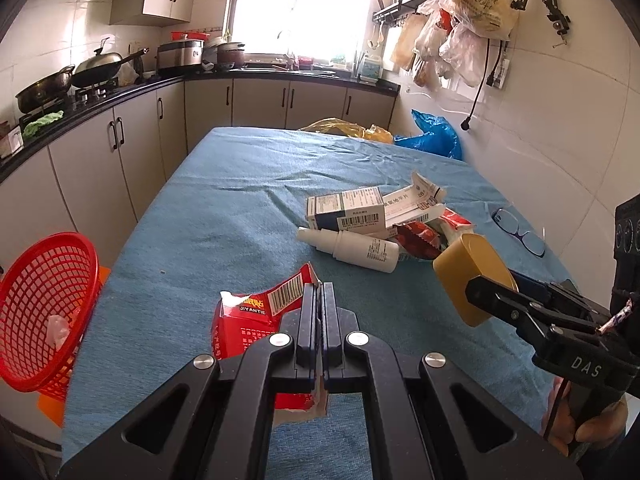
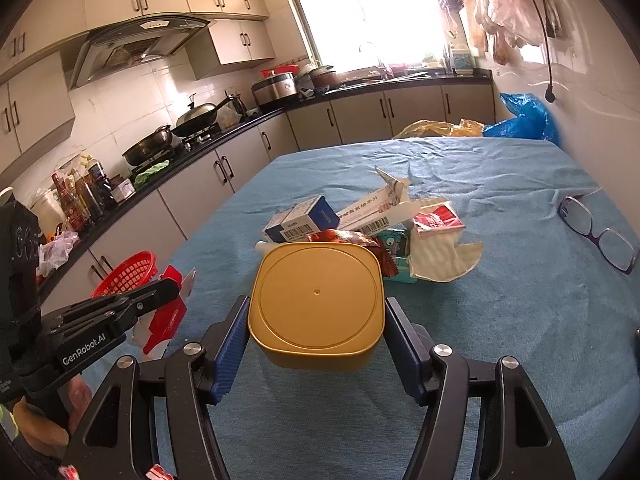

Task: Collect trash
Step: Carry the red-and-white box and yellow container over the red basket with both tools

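My left gripper [image 1: 319, 292] is shut on a torn red carton [image 1: 248, 320] and holds it above the blue tablecloth; the carton also shows in the right wrist view [image 2: 168, 316]. My right gripper [image 2: 316, 320] is shut on a yellow square lid [image 2: 316, 300], held flat above the cloth; the lid also shows in the left wrist view [image 1: 472, 276]. A pile of trash lies mid-table: a blue-and-white medicine box [image 1: 346, 210], a white dropper bottle [image 1: 352, 249], red wrappers [image 1: 420, 240] and torn cartons [image 2: 440, 240]. A red mesh basket [image 1: 44, 308] stands left of the table.
Purple glasses [image 2: 600, 236] lie on the blue tablecloth [image 1: 240, 200] by the right wall. Yellow [image 1: 348, 128] and blue [image 1: 436, 136] plastic bags sit beyond the far edge. Kitchen counters with pans [image 1: 100, 68] run along the left and back. Bags [image 1: 472, 12] hang on the right wall.
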{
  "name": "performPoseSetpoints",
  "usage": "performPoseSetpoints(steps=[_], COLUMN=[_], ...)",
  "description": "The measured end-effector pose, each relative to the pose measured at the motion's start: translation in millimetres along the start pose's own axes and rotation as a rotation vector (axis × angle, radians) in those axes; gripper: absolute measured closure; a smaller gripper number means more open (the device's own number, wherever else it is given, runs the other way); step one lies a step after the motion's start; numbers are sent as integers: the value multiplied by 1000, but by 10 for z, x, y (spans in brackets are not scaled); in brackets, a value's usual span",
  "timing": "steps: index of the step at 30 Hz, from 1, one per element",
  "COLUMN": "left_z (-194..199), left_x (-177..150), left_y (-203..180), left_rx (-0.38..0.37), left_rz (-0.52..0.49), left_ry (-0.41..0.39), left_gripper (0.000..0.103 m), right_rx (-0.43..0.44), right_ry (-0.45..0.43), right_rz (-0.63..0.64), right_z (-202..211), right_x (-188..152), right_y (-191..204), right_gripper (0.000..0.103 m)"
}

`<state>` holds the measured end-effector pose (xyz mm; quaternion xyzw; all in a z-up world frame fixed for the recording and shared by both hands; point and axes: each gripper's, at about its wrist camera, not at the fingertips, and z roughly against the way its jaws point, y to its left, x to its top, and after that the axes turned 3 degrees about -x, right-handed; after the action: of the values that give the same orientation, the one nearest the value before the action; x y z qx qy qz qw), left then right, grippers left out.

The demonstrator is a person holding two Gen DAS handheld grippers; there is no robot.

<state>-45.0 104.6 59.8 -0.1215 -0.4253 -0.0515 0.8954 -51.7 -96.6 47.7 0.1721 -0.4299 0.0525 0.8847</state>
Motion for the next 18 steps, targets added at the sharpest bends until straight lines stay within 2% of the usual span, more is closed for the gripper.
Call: performPoseSetpoints(steps=[8, 18], left_z=[39, 64], left_x=[10, 10], left_y=[-21, -131], left_rx=[35, 144], left_rz=[-4, -54], left_ry=[-19, -61], left_gripper=[102, 102], right_rx=[8, -3], right_ry=[-6, 3], right_rz=[40, 45], right_z=[8, -31], right_x=[-15, -19], right_y=[95, 105], right_gripper=[33, 33])
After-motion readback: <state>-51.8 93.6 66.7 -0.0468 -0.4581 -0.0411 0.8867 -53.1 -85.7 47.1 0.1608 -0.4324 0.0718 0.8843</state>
